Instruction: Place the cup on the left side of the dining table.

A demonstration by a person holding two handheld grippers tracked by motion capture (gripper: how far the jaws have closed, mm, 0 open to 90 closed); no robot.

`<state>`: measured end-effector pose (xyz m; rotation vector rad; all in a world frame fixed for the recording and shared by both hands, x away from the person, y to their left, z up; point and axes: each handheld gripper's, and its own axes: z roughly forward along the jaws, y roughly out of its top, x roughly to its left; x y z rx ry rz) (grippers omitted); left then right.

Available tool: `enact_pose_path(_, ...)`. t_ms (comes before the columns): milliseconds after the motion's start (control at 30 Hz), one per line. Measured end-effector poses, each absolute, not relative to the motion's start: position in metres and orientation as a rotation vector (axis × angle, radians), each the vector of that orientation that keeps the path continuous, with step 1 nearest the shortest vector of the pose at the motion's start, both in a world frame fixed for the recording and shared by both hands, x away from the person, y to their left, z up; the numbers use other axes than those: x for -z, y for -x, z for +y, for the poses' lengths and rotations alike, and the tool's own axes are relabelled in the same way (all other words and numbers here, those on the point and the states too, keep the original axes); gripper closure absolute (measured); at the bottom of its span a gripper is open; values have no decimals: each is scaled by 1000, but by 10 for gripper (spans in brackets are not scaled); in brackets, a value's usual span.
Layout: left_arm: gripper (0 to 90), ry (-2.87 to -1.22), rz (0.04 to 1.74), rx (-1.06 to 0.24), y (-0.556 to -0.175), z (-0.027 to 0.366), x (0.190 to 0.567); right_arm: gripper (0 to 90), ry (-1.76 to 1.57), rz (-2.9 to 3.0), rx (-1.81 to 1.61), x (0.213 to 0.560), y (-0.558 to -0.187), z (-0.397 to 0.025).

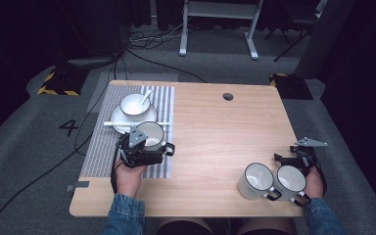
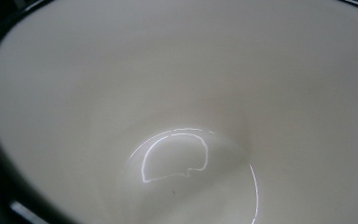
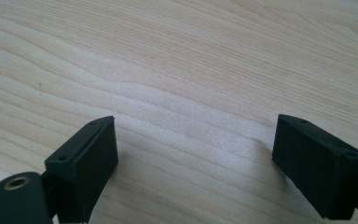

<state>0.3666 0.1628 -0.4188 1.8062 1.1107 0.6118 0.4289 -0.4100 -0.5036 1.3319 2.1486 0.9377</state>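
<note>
Nearest up: two spare mugs (image 1: 255, 181) and (image 1: 290, 179) sit touching at the table's (image 1: 215, 142) near right edge, just beside my right gripper (image 1: 293, 155).
Right gripper: jaws spread wide over bare wood (image 3: 191, 70), nothing between them.
Left gripper (image 1: 144, 155): parked at a white mug (image 1: 150, 134) on the striped mat (image 1: 98, 147); its own camera stares straight into the mug's glossy inside (image 2: 182, 107). Can't tell if I'm clamped on it or not.
Mug spot: just in front of the plate (image 1: 122, 125) carrying the bowl (image 1: 134, 105) and spoon (image 1: 145, 97).
Handling guess: stiff, glazed, slippery, chippable, moderately heavy.
Where I'd grab: the rim wall or handle (image 1: 169, 148), squeezed firmly but gently.
</note>
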Motion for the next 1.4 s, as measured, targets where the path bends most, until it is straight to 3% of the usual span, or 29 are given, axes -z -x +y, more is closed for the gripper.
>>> enact_pose_path(333,29,-1811,1177,-655,-374,189,425,140,-1331,2147,-937,504,-429,-410)
enact_pose_path(733,30,-1759,1377,-679,-391,218,446,140,-1332,2146,-936,504,-429,-410)
enact_pose_path(1400,28,-1857,1465,-700,-406,224,476,139,-1337,2143,-934,504,-429,-409)
